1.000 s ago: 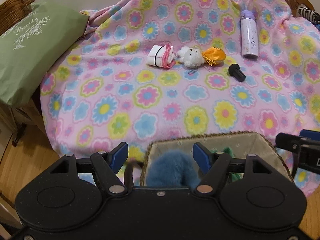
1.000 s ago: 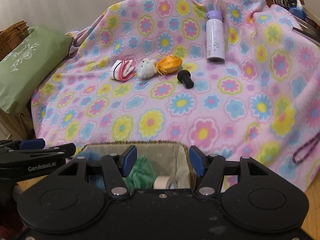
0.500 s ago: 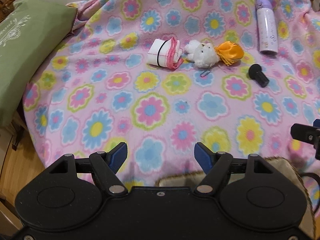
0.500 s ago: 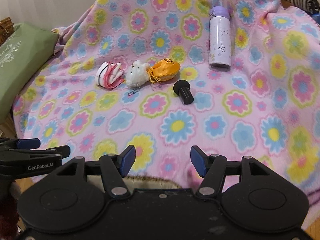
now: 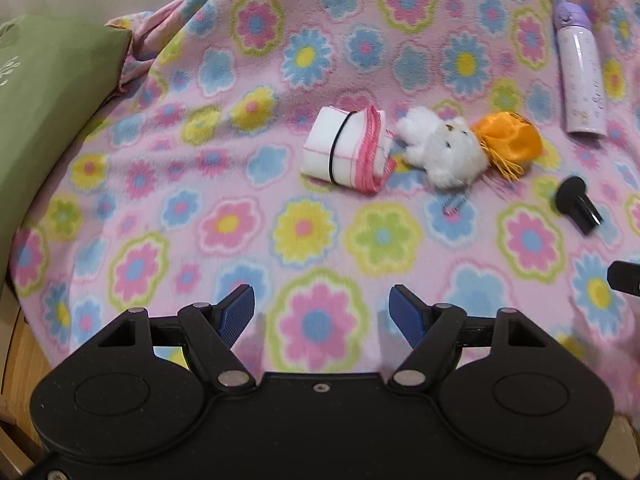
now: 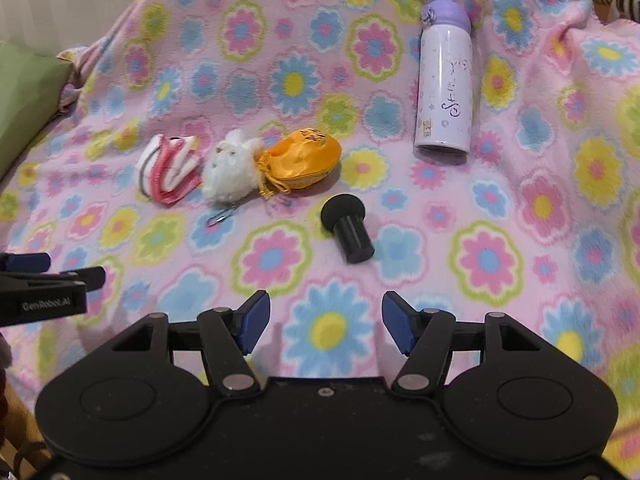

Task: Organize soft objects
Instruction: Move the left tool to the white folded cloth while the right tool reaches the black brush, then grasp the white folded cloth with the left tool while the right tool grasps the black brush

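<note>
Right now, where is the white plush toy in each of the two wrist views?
Left wrist: white plush toy lies right of centre, upper half, between the folded cloth and the orange pouch.
Right wrist: the toy lies left of centre.
Shared landmark: the purple bottle, further right in both views.

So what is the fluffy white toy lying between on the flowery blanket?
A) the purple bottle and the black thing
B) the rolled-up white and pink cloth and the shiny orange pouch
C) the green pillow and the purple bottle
B: the fluffy white toy lies with the rolled white and pink cloth on one side and the orange pouch on the other.
</note>
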`<action>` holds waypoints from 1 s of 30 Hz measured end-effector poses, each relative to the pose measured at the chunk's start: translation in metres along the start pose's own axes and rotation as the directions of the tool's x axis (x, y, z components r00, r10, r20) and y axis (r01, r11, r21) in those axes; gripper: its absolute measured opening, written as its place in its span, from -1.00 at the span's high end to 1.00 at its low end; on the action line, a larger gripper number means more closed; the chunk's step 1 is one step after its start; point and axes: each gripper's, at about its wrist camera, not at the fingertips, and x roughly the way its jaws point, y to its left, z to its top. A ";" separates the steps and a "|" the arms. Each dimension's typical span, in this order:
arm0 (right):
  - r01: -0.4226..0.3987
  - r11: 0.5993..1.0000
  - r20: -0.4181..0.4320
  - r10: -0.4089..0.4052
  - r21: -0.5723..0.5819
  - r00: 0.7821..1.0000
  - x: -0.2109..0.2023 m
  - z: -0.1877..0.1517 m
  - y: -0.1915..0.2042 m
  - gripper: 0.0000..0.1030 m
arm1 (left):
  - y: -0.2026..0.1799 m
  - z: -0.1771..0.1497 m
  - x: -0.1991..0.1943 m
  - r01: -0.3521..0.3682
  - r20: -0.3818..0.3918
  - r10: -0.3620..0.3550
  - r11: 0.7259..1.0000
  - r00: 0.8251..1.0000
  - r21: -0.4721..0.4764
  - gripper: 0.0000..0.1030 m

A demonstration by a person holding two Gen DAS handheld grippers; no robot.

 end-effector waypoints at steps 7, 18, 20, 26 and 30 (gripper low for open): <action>0.061 0.998 -0.048 -0.060 0.003 0.997 0.041 0.017 -0.014 -0.19 | 0.000 0.015 0.031 0.006 -0.031 -0.006 1.000 0.999 0.004 -0.38; 0.032 0.999 -0.055 -0.033 -0.015 0.998 0.071 0.032 -0.009 -0.21 | 0.000 0.045 0.073 -0.004 0.024 0.004 1.000 1.000 -0.007 -0.53; 0.029 0.999 -0.057 -0.031 -0.020 0.998 0.079 0.035 -0.006 -0.21 | 0.001 0.053 0.077 -0.001 0.041 0.002 1.000 0.999 -0.015 -0.57; 0.026 0.999 -0.033 -0.027 -0.023 0.999 0.094 0.046 -0.004 -0.26 | -0.007 0.074 0.089 0.025 0.105 -0.026 1.000 0.994 0.012 -0.80; 0.022 0.999 -0.021 -0.023 -0.023 1.000 0.100 0.052 -0.004 -0.26 | -0.014 0.081 0.094 0.037 0.128 -0.038 0.999 0.991 0.011 -0.80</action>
